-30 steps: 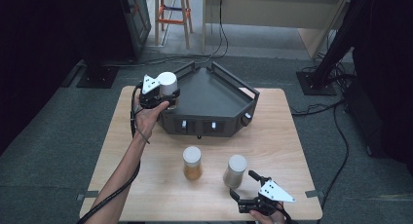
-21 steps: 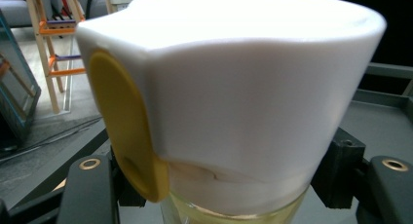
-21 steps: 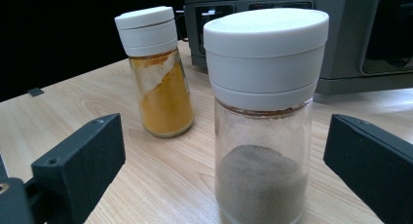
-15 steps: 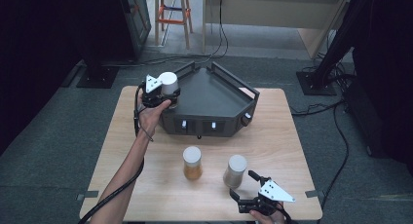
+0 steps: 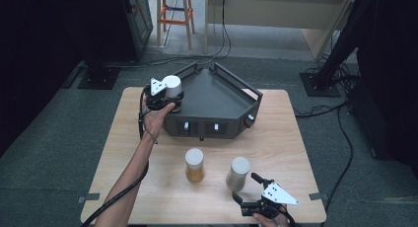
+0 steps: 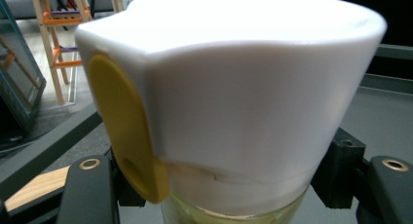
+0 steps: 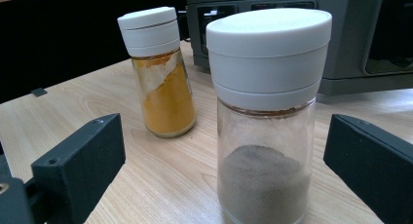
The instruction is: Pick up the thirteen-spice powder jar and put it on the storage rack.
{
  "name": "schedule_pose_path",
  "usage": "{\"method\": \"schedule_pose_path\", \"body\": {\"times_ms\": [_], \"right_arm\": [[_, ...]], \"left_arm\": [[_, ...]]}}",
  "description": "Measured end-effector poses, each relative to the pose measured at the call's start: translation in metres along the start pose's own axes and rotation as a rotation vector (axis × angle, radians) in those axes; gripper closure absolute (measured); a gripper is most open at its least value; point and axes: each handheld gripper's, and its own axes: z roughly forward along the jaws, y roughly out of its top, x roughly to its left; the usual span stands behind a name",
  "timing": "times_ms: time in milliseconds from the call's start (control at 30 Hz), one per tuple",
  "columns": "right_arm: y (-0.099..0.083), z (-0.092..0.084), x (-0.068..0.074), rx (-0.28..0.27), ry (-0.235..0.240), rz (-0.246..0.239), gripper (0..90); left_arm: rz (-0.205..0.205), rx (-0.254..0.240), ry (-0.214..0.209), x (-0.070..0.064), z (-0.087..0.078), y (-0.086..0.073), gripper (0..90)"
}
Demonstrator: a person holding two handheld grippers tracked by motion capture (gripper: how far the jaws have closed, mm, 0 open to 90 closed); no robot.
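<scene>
White-capped jar (image 5: 172,85) sits clamped in the left gripper (image 5: 165,96) at the left corner of the dark grey tray (image 5: 217,96), which stands on the far half of the wooden table (image 5: 148,187). In the left gripper view the jar's white cap (image 6: 234,102) looms close, with a yellow flip tab (image 6: 124,131) on its side and a strip of clear glass showing pale yellowish contents below; both black jaws press in against the jar just under the cap. Whether the jar's base rests on the tray floor or hangs just above it, I cannot tell. Left forearm reaches up the table's left side to that corner. Right gripper (image 5: 259,197) rests low at the near right edge of the table, jaws spread wide, nothing between the pads. Directly ahead of it, upright on the wood, stands a jar of grey-brown powder (image 7: 265,136), near the open jaws but apart from them. A jar of orange powder (image 7: 160,73) stands upright farther off, beside the grey-brown one and well apart from it, both in front of the tray's front wall. An orange stepladder (image 5: 172,15) stands on the floor beyond the table.
</scene>
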Motion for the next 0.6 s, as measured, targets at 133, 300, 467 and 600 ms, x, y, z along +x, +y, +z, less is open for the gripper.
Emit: {"method": "schedule_pose_path", "body": {"times_ms": [133,300,467,600], "right_arm": [[0.0,-0.0002,0.0002,-0.001,0.001,-0.001,1.4],[0.0,-0.0001,0.0001,0.0,0.001,-0.001,1.4],[0.0,-0.0002,0.0002,-0.001,0.002,-0.001,1.4],[0.0001,-0.0001,0.0006,-0.001,0.003,-0.001,1.4]], "left_arm": [[-0.006,-0.011,-0.002,0.0002,0.0008,-0.0029,30.3],[-0.01,-0.013,-0.003,0.0015,0.0008,-0.0038,30.2],[0.002,-0.018,0.008,0.0002,0.0006,-0.0046,29.2],[0.001,-0.009,0.015,-0.0001,-0.0001,-0.0034,21.2]]}}
